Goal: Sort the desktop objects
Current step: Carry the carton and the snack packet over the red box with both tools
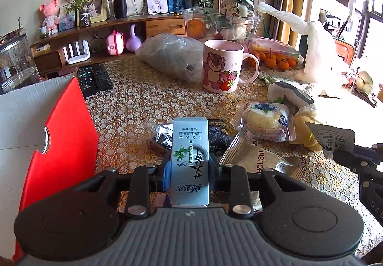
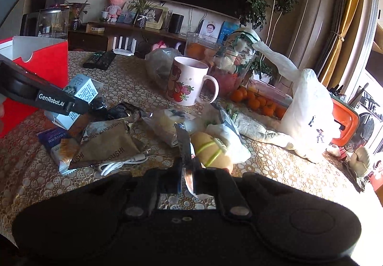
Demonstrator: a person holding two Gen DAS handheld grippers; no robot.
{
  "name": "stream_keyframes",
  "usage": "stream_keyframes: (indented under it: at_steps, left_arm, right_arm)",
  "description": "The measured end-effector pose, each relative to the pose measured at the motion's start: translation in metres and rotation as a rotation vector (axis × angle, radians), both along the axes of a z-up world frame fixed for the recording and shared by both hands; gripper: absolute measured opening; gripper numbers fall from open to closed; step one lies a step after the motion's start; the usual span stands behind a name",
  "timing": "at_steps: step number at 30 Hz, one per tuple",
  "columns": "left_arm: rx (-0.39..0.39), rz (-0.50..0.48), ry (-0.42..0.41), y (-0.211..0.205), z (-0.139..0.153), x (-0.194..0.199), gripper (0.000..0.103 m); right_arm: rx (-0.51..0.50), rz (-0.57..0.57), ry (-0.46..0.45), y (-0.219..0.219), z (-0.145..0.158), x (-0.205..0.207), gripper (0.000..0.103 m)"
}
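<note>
Clamped upright between the pads of the left gripper (image 1: 190,165) is a pale blue carton (image 1: 190,146), its print upside down, held above the patterned tablecloth (image 1: 134,103). Pinched in the right gripper (image 2: 188,170), jaws closed tight, is the thin sealed edge of a snack wrapper (image 2: 184,144); what the wrapper contains cannot be told. Just beyond both grippers, a heap of snack packets is seen: a brown HOUSHI packet (image 2: 107,144), a wrapped cake (image 1: 265,122), a yellow-green striped item (image 2: 210,148), and a white cable (image 2: 122,163). A red box (image 1: 62,127) with its flap open is set at the left, close beside the carton. Farther back, a bear mug (image 1: 221,66) is placed, with two remotes (image 1: 94,78) to its left, and oranges (image 1: 275,59) and a white plastic bag (image 1: 318,55) to its right.
</note>
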State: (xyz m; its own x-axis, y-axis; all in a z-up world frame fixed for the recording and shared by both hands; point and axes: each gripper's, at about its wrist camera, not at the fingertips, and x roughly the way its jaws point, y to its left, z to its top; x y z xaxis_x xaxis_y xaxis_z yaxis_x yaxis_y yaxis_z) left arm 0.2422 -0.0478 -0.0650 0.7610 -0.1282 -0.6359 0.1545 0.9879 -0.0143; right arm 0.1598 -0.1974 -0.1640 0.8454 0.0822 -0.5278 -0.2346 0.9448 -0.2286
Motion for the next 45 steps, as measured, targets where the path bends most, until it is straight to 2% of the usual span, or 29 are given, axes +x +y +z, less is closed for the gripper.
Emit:
stream_keyframes:
  at_steps: [7, 23, 33, 45]
  left_arm:
    - [-0.004, -0.024, -0.002, 0.001, 0.019, -0.021, 0.028]
    - [-0.039, -0.058, 0.004, 0.022, 0.071, -0.086, 0.028]
    - [-0.043, -0.048, 0.029, 0.069, 0.101, -0.119, 0.028]
    - [0.024, 0.008, 0.05, 0.134, 0.122, -0.134, 0.028]
  right_arm:
    - [0.059, -0.021, 0.004, -0.008, 0.019, -0.007, 0.007]
    - [0.177, 0.018, 0.009, 0.003, 0.073, -0.05, 0.007]
    - [0.256, 0.137, 0.083, 0.046, 0.104, -0.069, 0.007]
    - [0.3, 0.288, 0.152, 0.112, 0.139, -0.062, 0.007]
